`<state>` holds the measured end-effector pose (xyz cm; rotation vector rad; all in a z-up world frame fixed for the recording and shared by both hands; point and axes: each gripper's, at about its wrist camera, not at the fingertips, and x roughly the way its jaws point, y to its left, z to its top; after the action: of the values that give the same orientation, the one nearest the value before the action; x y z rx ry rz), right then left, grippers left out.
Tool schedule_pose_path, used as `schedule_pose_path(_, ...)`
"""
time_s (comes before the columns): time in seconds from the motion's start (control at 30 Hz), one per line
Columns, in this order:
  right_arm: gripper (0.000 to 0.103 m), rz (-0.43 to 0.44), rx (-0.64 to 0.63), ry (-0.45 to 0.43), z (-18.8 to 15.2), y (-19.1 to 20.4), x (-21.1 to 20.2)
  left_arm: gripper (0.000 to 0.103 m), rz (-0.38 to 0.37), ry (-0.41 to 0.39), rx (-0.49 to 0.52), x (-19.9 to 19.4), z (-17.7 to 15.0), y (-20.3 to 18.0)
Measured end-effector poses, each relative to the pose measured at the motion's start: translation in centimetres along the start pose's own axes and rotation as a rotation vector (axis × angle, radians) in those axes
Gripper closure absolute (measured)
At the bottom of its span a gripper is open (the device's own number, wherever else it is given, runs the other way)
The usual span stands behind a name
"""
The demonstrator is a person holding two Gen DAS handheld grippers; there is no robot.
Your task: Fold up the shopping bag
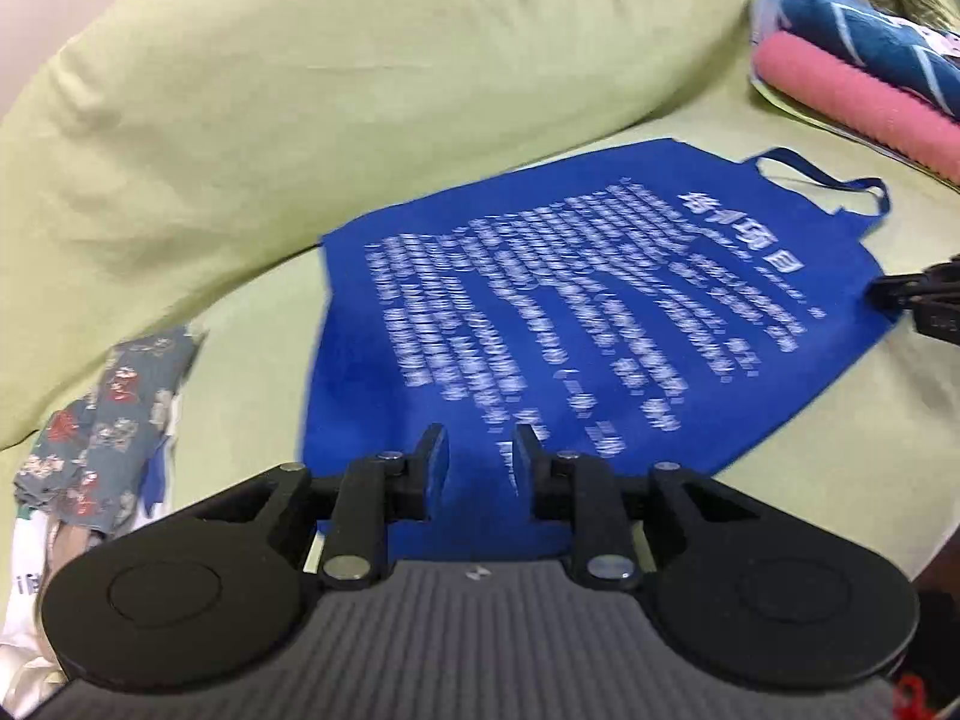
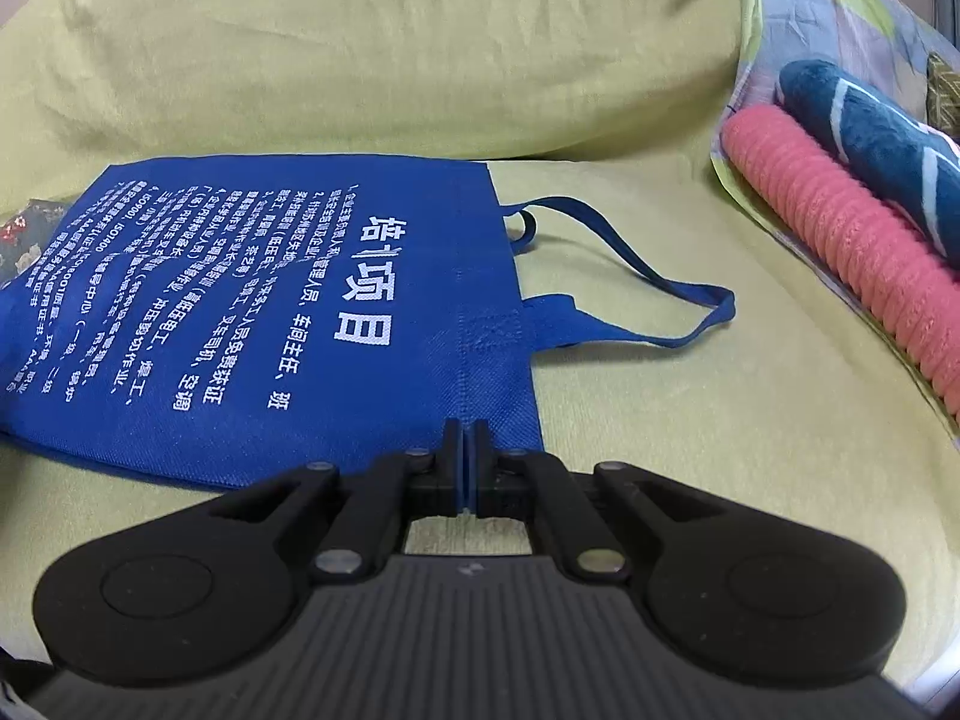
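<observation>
A blue shopping bag [image 1: 570, 312] with white print lies flat on the green sheet, its handles [image 2: 630, 300] trailing off to the right. My left gripper [image 1: 480, 456] hovers over the bag's near edge; its fingers stand apart and only flat fabric shows in the gap. My right gripper [image 2: 467, 438] is shut on the bag [image 2: 240, 312] at its near corner below the handles, with a thin blue strip of cloth between the pads. In the left wrist view the right gripper [image 1: 888, 294] shows at the bag's right corner.
A large green pillow [image 2: 360, 60] lies behind the bag. To the right, a pink ribbed roll [image 2: 840, 252] and a dark blue striped towel [image 2: 870, 138] rest on a patterned cloth. A floral cloth [image 1: 102, 420] and white fabric [image 1: 24, 600] lie left of the bag.
</observation>
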<state>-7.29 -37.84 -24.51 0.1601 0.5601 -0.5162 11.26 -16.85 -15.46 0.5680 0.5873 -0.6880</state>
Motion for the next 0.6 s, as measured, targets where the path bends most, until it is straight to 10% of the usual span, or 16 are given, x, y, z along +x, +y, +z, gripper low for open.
schedule_pose_path(0.17, 0.103, -0.006, -0.003, 0.003, -0.1, 0.2, -0.1, 0.073, 0.035, 0.144, -0.071, 1.9, -1.7, 0.8)
schedule_pose_path(0.6, 0.103, -0.004, -0.005, 0.003, -0.3, 0.1, -0.3, 0.069, 0.114, 0.174, -0.164, 1.0, -2.5, 5.8)
